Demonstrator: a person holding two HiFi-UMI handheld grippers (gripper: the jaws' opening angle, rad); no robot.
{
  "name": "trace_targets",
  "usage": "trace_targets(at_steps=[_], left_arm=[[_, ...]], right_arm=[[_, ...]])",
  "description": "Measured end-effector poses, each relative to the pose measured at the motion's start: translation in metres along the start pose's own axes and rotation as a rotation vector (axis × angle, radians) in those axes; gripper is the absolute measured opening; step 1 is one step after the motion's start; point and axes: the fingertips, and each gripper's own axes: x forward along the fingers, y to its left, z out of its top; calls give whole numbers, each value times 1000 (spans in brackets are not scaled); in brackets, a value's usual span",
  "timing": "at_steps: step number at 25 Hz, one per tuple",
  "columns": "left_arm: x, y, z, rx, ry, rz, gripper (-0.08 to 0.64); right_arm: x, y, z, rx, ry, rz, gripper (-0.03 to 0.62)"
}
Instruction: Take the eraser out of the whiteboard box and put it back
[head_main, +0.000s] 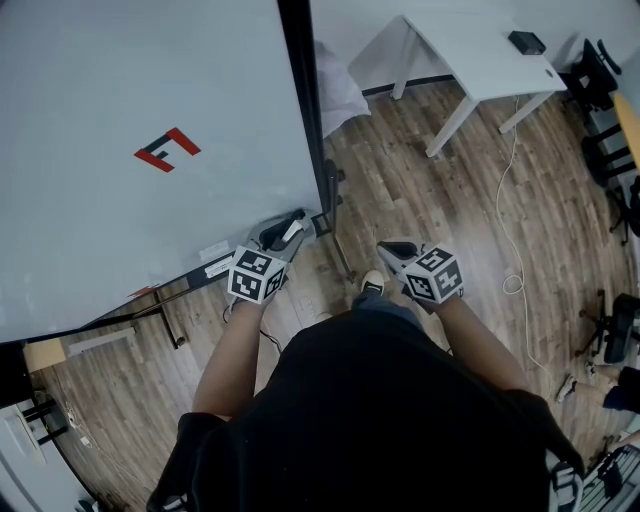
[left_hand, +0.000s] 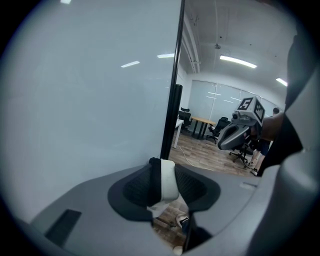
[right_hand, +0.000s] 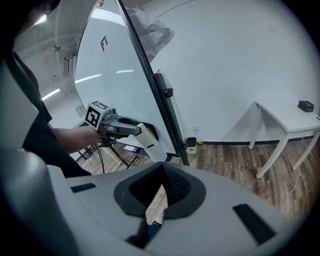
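The whiteboard (head_main: 120, 200) runs off 2 edges of the head view, top and left. There the left gripper (head_main: 293, 226) covers most of the eraser (head_main: 292, 233), leaving 1 white sliver. In the left gripper view the eraser's lower end sinks behind the jaws. In the right gripper view a dark shape (right_hand: 151, 128) behind the eraser may be the whiteboard box. The small dark thing (head_main: 526, 42) on the white table (head_main: 470, 60) is too small to tell.

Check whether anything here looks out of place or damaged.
Nothing looks spilled or broken. The eraser is clamped in the left gripper by the lower corner of the whiteboard. One loose white cable trails across the wooden floor beside the white table, which could snag a foot.
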Motion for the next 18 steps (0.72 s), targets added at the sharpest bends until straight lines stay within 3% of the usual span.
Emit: trace_targets(at_steps=[18], left_arm=[[32,1,-34,-14,84,-27,152]], right_arm=[[3,-17,-5,17,29,-7,-5]])
